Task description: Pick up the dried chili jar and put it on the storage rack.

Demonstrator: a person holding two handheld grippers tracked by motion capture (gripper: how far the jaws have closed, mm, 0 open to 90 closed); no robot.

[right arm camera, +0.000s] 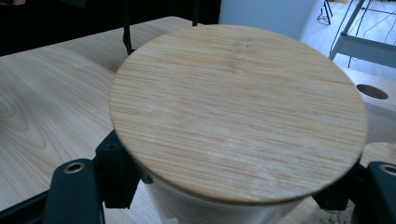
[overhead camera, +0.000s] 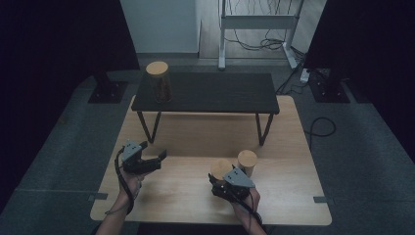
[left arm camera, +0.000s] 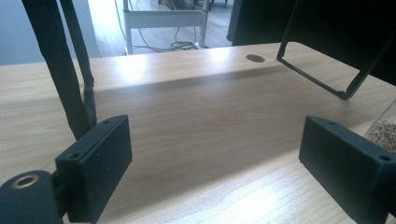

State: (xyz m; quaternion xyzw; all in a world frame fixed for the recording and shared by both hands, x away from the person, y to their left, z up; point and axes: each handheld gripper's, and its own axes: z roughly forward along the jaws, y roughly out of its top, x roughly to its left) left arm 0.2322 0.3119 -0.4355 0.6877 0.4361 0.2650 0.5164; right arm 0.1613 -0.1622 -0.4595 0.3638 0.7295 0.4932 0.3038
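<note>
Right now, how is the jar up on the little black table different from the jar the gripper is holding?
The jar on the black shelf stands up high on the black shelf, far from both grippers. The held jar sits low on the wooden table.
The jar on the black shelf stands free; the held jar is clamped by the right gripper.
The jar on the black shelf shows dark contents; the held jar's are hard to see.
Both have round wooden lids.

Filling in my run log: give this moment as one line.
right gripper: shut on jar | left gripper: open, nothing between jaws | second jar: on table
</note>
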